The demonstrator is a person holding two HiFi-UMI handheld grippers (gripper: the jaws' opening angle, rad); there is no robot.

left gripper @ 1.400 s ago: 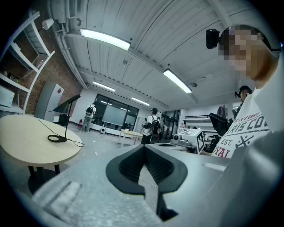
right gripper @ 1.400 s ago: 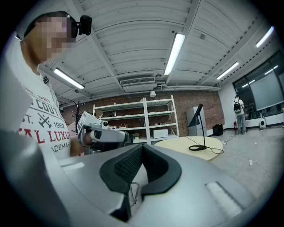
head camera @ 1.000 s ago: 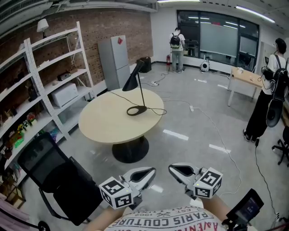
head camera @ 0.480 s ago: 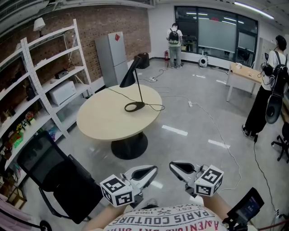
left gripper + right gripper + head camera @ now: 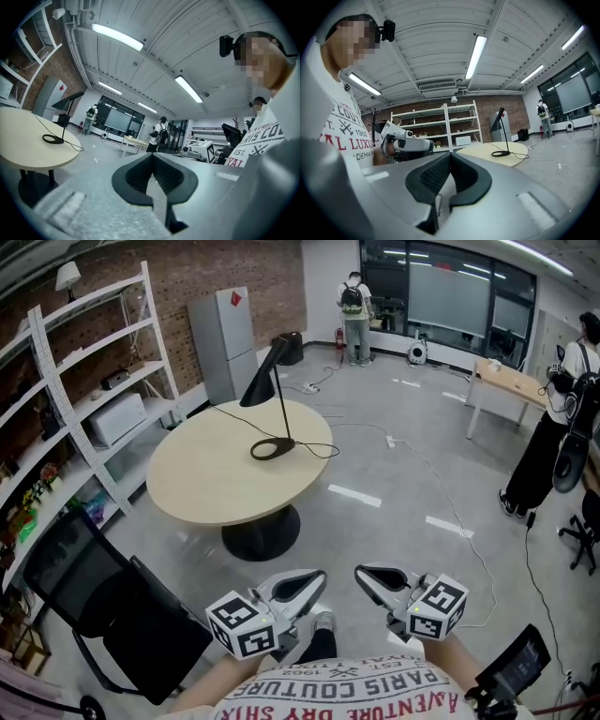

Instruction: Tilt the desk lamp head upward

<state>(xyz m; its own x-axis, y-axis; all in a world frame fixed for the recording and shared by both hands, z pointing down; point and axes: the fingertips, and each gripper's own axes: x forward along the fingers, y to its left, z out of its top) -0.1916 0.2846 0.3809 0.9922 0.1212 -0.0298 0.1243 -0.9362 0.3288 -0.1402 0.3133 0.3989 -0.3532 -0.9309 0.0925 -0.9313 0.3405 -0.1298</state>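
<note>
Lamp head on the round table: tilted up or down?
Down: the lamp head slopes down toward the round table, with its wide end lowest.

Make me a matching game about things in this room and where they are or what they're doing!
Things:
1. desk lamp
2. black chair
3. grey fridge
4. left gripper

Places or states:
A. against the brick wall
B. standing on the round table
C. jaws shut, holding nothing
D. on the floor beside the white shelves

Right pairs: 1-B, 2-D, 3-A, 4-C
</note>
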